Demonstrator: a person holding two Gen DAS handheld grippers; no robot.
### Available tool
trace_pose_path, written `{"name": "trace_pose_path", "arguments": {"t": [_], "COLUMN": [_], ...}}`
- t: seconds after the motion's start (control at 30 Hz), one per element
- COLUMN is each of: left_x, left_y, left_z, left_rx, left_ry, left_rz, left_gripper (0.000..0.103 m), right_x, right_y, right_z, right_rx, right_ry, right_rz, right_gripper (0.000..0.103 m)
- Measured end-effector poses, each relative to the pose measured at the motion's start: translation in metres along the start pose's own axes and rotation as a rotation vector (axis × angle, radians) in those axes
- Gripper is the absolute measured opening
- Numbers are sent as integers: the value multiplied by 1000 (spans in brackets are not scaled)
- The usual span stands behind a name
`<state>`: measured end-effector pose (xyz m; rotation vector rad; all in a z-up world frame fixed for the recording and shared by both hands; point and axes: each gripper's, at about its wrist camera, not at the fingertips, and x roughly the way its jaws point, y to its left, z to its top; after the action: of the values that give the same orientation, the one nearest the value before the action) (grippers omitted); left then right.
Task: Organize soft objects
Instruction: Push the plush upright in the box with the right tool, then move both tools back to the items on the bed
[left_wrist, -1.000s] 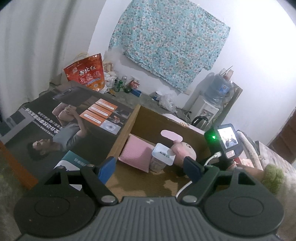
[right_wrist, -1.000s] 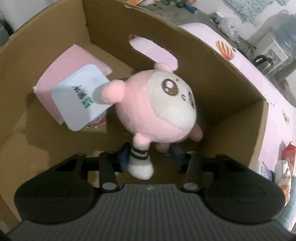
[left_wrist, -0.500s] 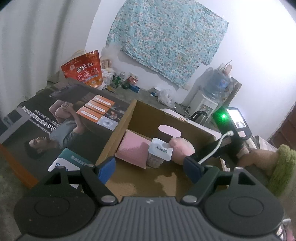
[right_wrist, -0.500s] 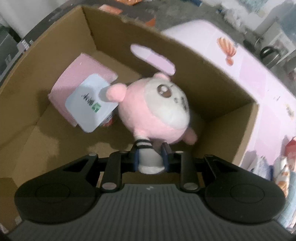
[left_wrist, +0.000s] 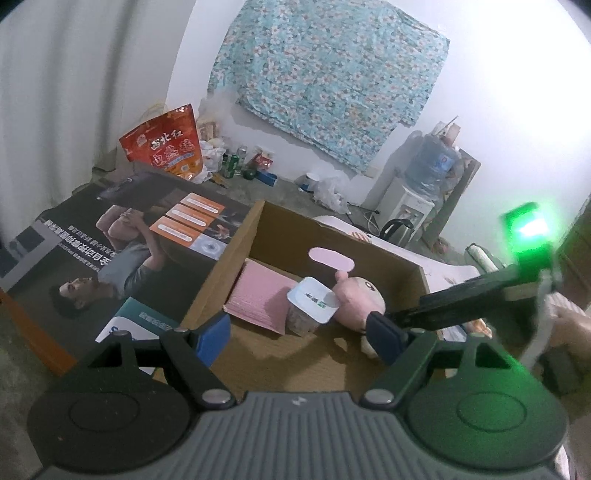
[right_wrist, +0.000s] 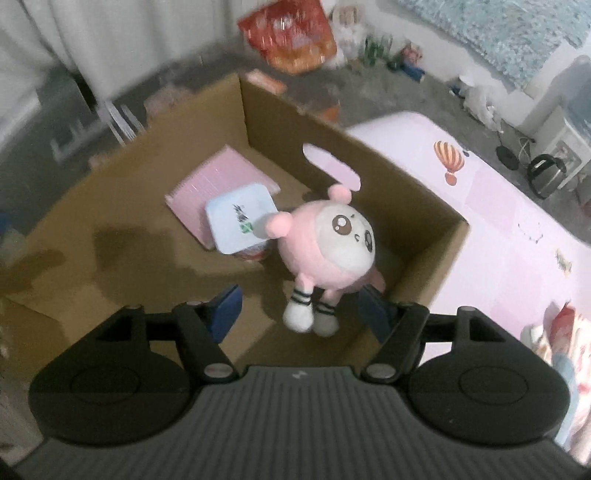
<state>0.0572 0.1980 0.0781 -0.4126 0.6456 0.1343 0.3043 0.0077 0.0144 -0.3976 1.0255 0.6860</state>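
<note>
— Where is the pink plush toy (right_wrist: 328, 245)?
— Just in front of the right claw (right_wrist: 301, 308), sitting in the cardboard box (right_wrist: 421, 280). Its feet are between the two fingers, but nothing touches them.
— Is the claw holding it?
— No. It is wide open and empty. The left claw (left_wrist: 295, 334) is wide open too.
— What else is in there?
— A pink pad (right_wrist: 218, 184) and a yogurt cup (right_wrist: 242, 219), past the toy. Maybe the toys on the right edge come next.
</note>
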Motion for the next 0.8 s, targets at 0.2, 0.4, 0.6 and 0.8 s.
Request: {"name": "trace_pose_path", "arguments": {"t": [0.2, 0.4, 0.6, 0.8], "left_x": [-3, -1, 6, 13], "left_y": [-20, -46, -80, -133], "left_z": [-8, -28, -49, -73], "left_rx": [50, 127, 194, 335], "left_ry": [18, 44, 75, 111], "left_rz": [-14, -36, -59, -163], "left_gripper": [89, 91, 91, 91], "right_x": [-79, -129, -135, -123], "right_y": [-35, -65, -83, -94], "right_z": [-74, -188, -298, -377], "right_rx": [162, 334, 552, 769], "right_ry": [-232, -403, -463, -503], "right_rz": [124, 88, 18, 0], "right_gripper": [74, 78, 78, 79]}}
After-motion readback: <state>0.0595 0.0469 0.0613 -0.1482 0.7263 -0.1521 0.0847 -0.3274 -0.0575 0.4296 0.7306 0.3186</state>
